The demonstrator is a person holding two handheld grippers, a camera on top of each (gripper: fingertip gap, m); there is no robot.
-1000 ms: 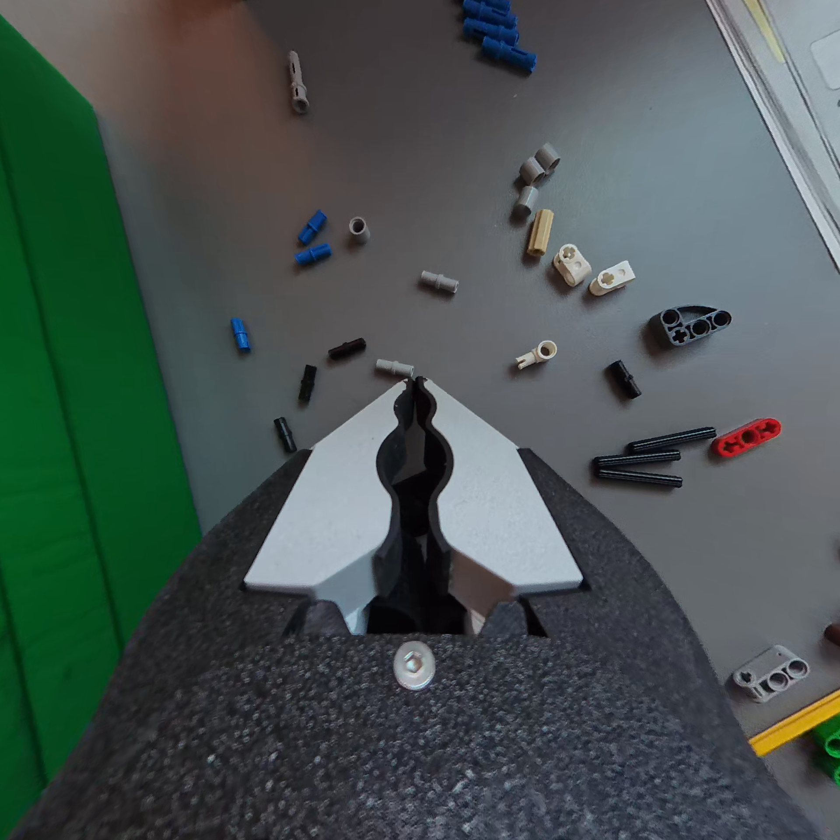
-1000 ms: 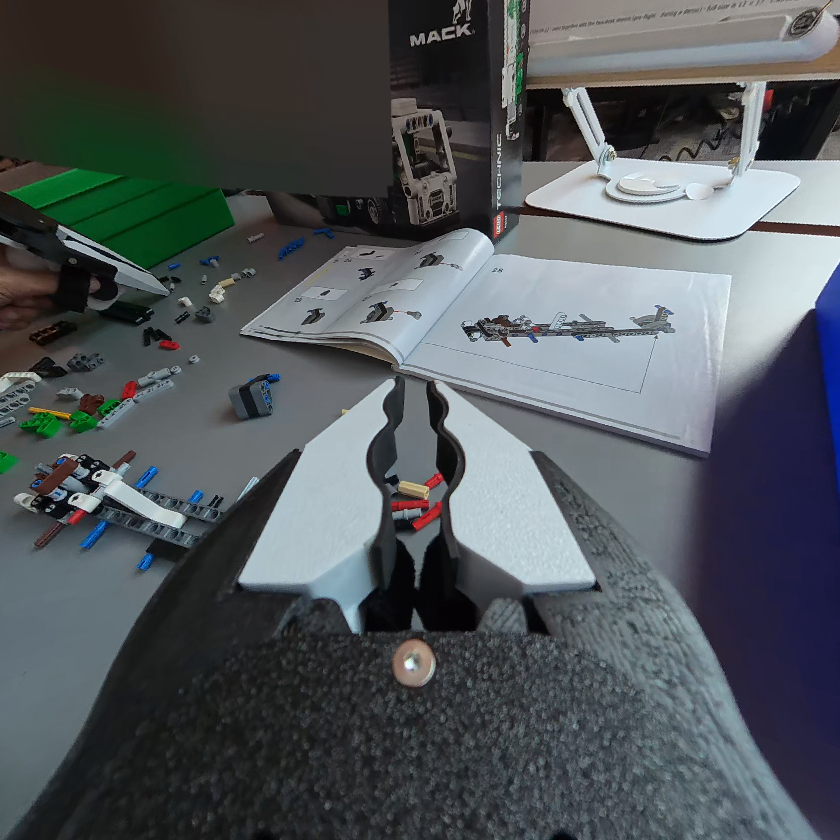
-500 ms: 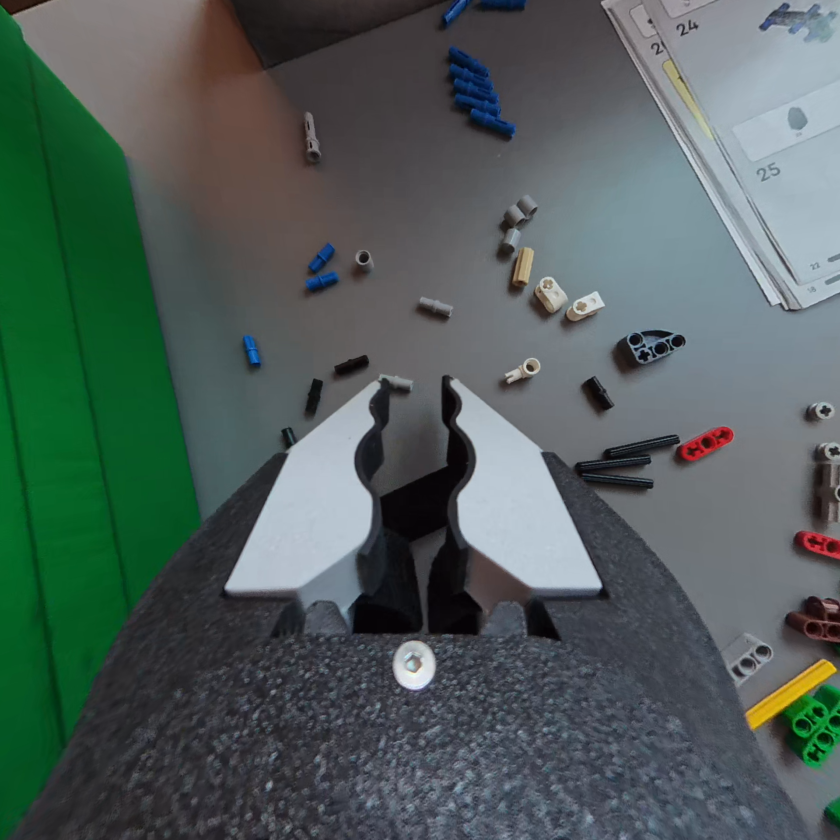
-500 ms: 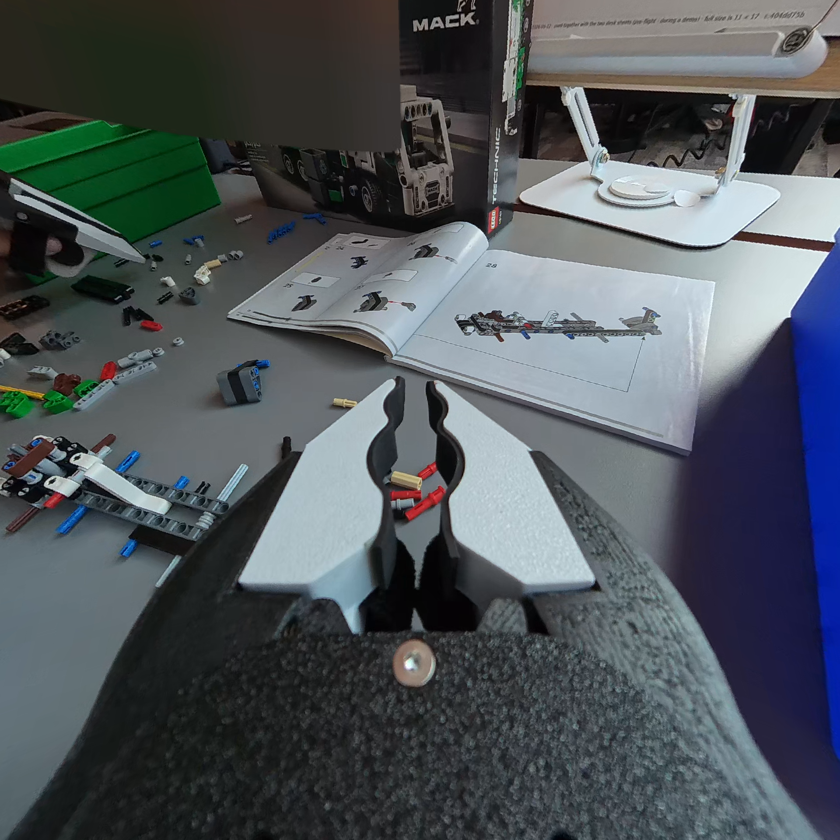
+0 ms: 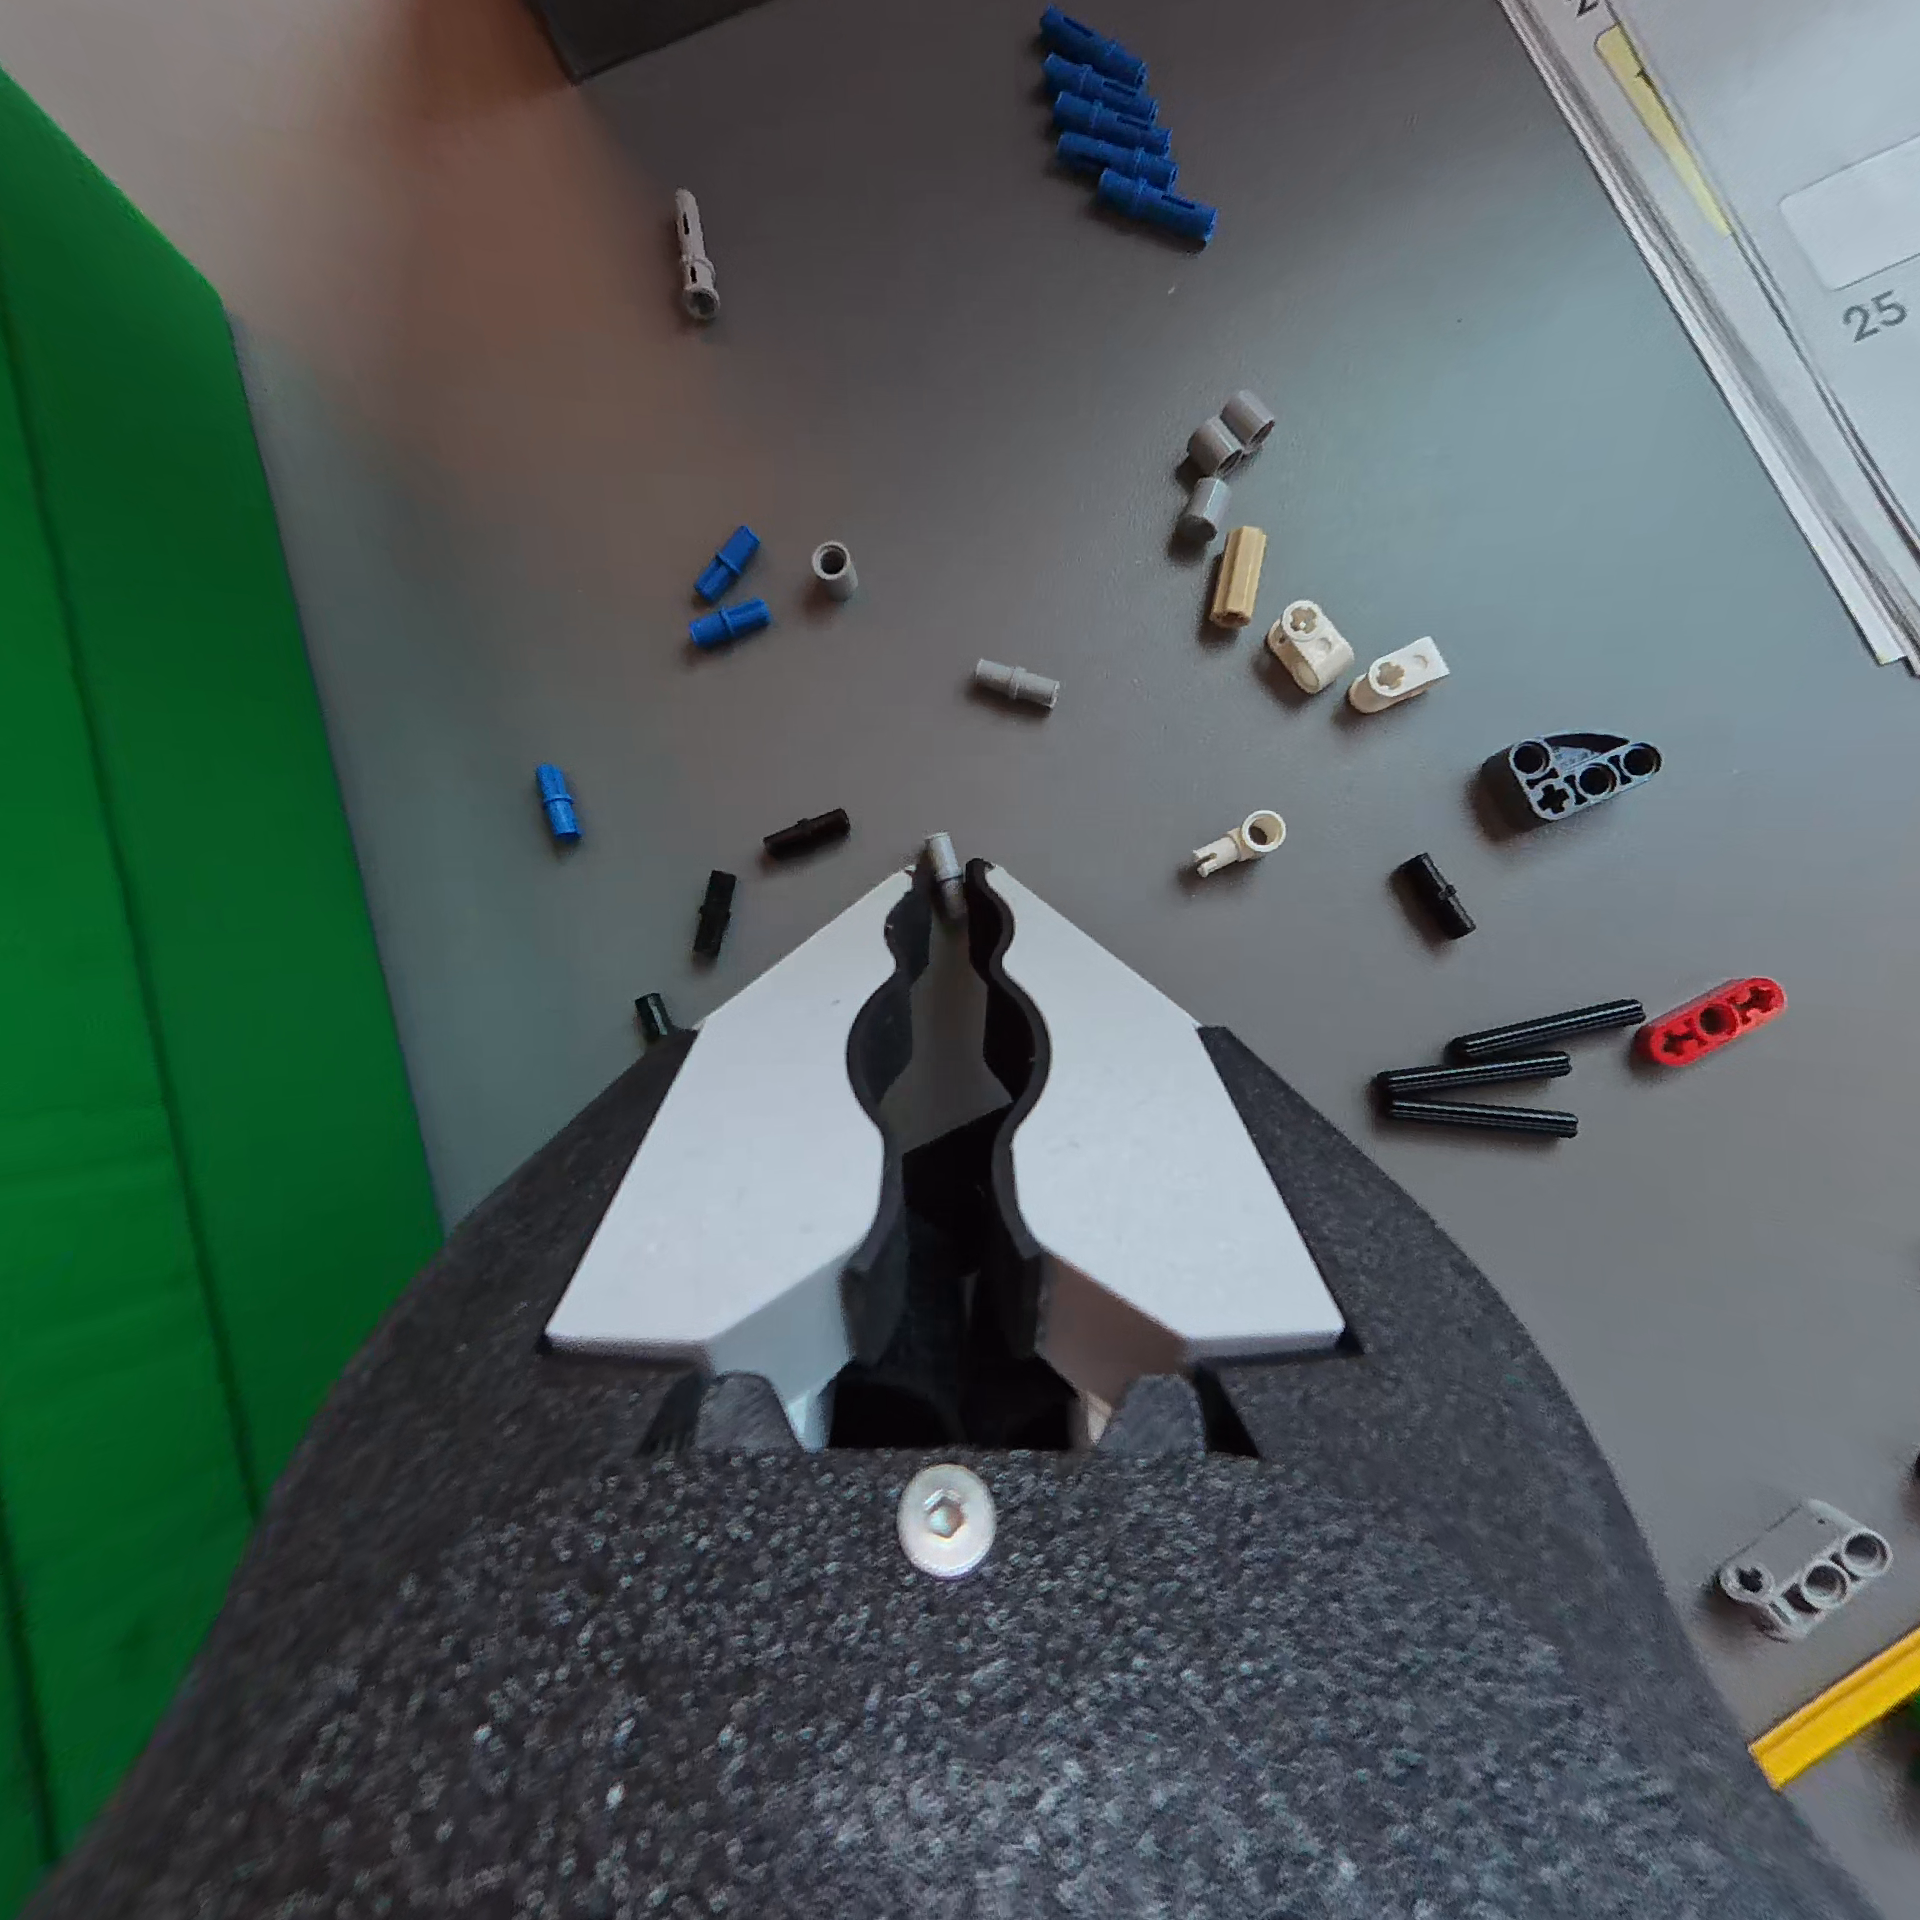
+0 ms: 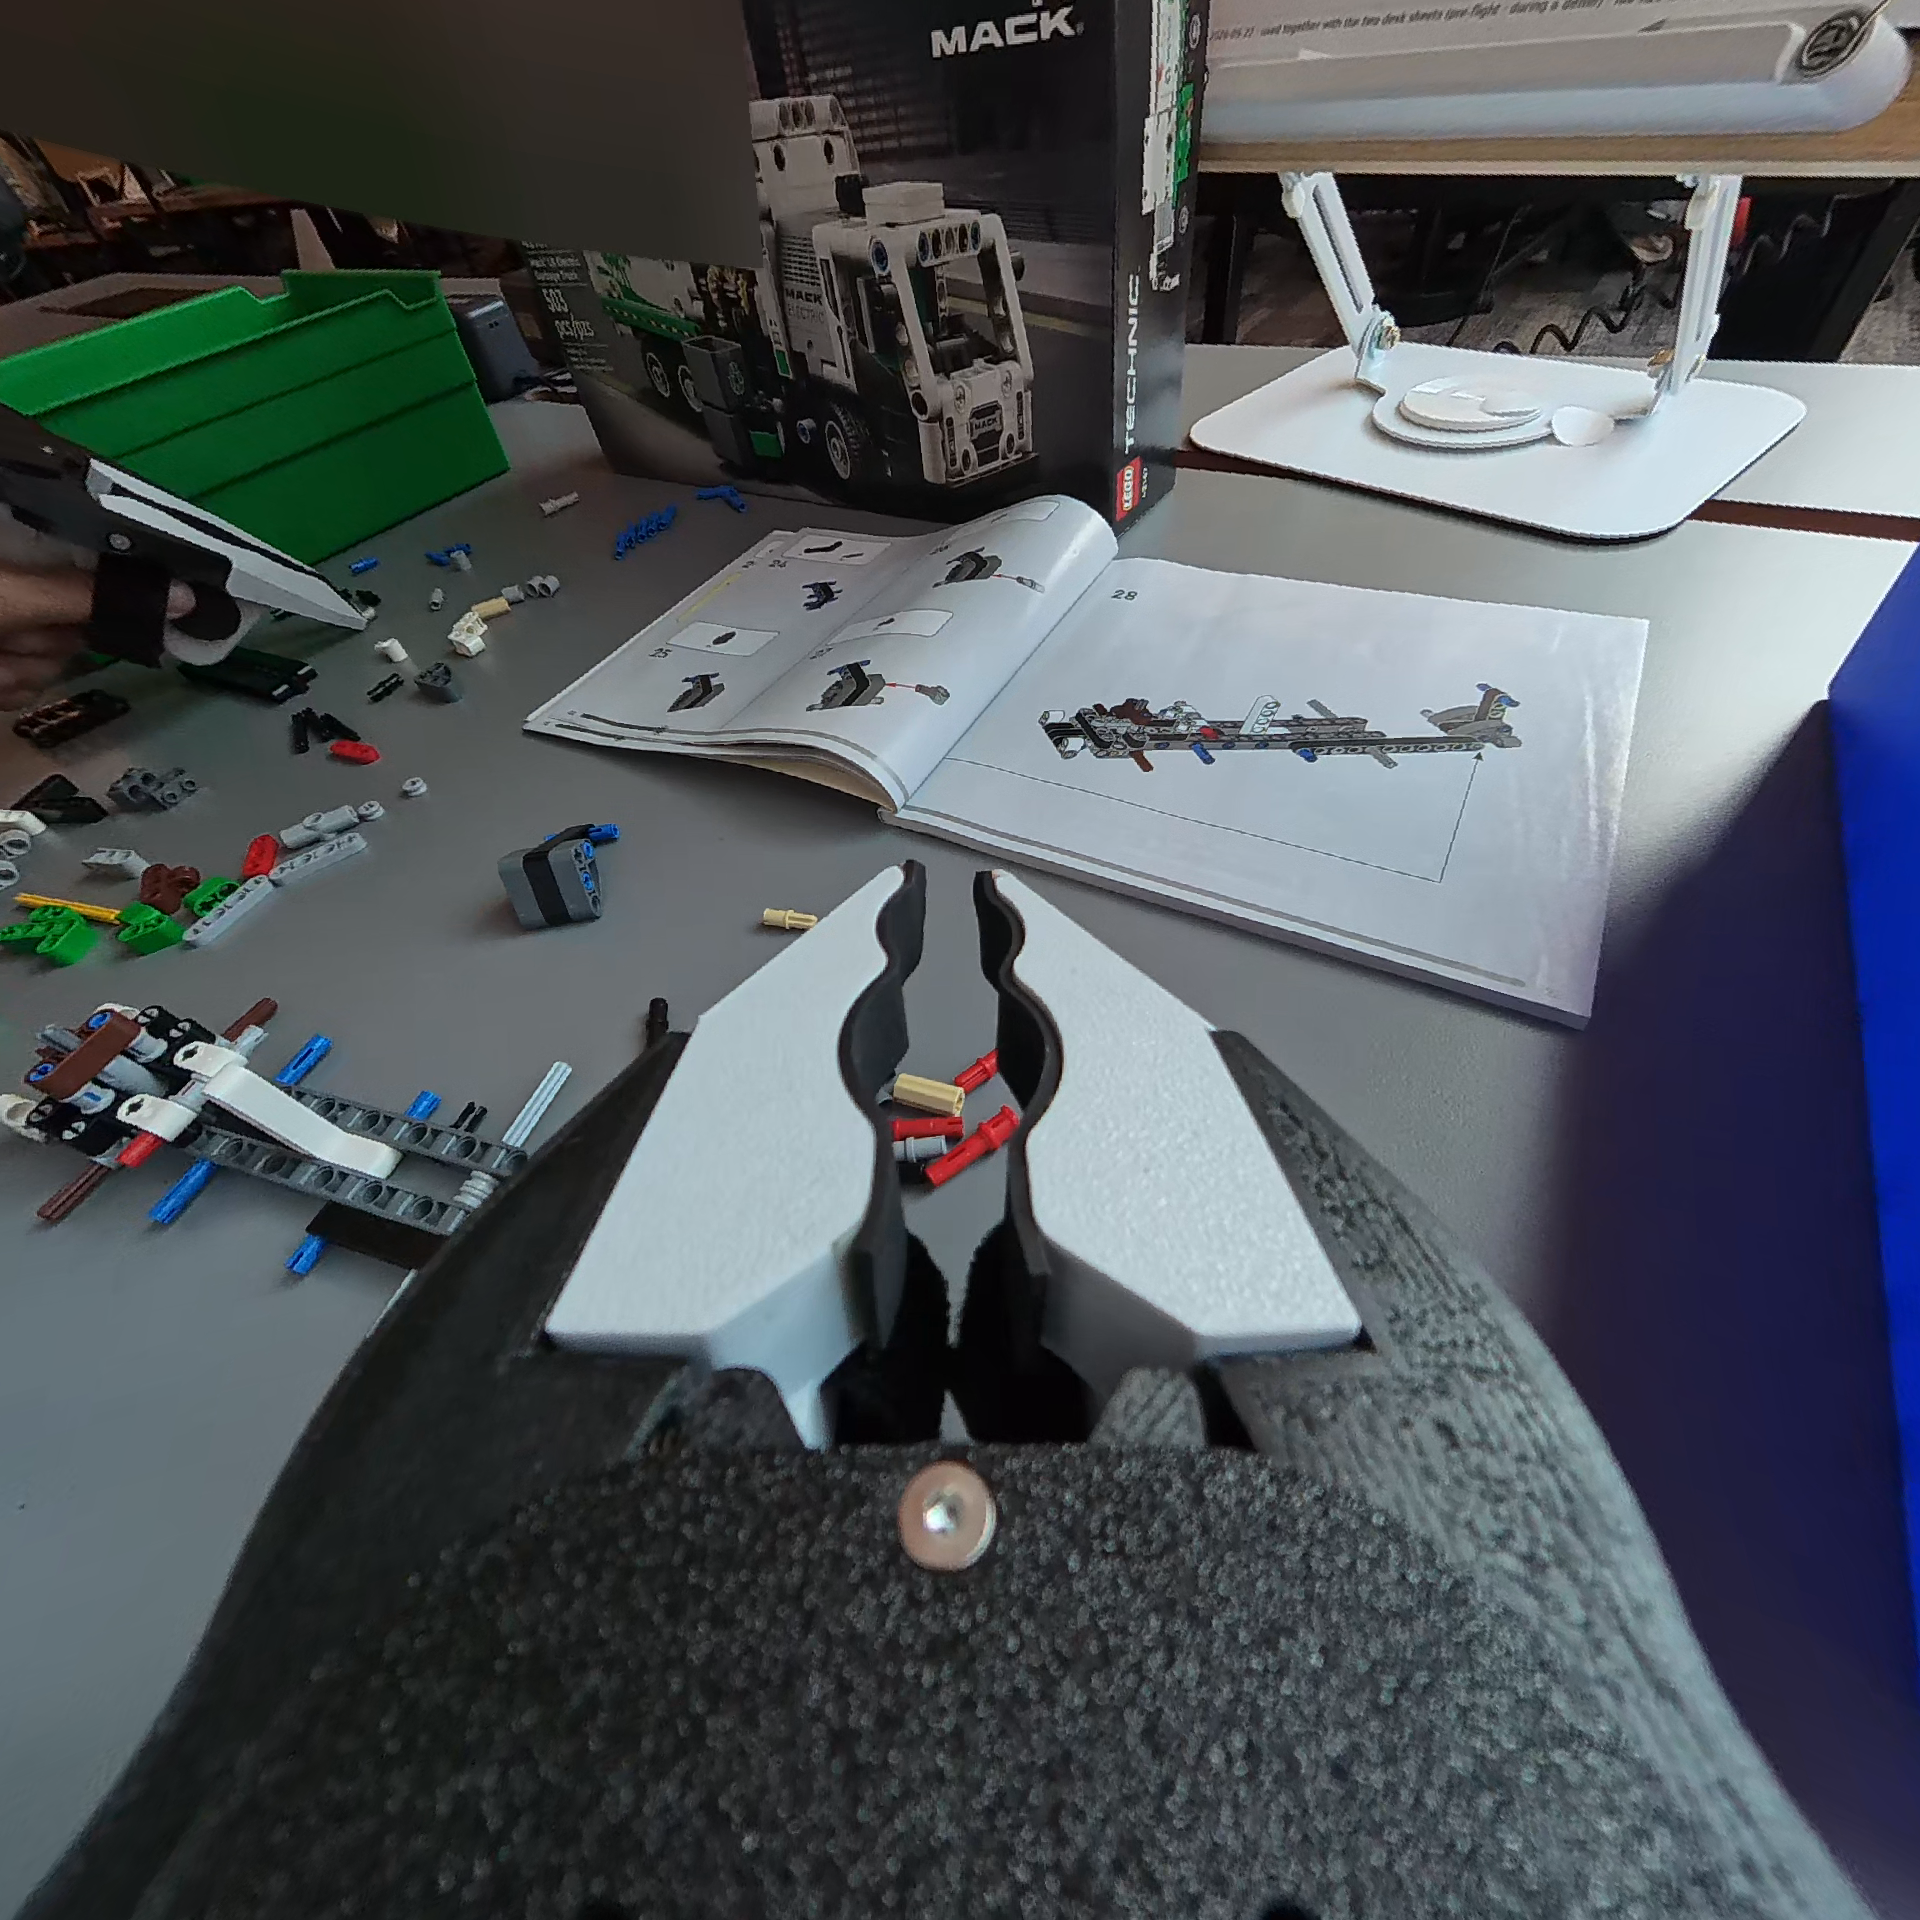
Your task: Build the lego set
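The left gripper [image 5: 948, 871] is clenched on a small light grey pin [image 5: 943, 871]. The pin sits right at the fingertips, at 12 o'clock from the gripper body. Its long axis runs almost along the fingers, and its free end points away from the gripper, a little toward 11 o'clock. The pads seem to press it from both sides (the left pad is partly in shadow).

On the grey table [image 5: 935, 416] just beyond, a black pin [image 5: 806, 833] lies at 10 o'clock and a cream connector [image 5: 1242, 842] at 2 o'clock. A second grey pin [image 5: 1016, 685] lies farther, at 12 o'clock.

The right gripper [image 6: 948, 878] is well apart from the pin and grasps nothing; its jaws stand slightly parted above the table. Red pins [image 6: 961, 1138] and a tan bush [image 6: 928, 1093] lie below it. The open instruction booklet [image 6: 1247, 727] is at 1 o'clock.
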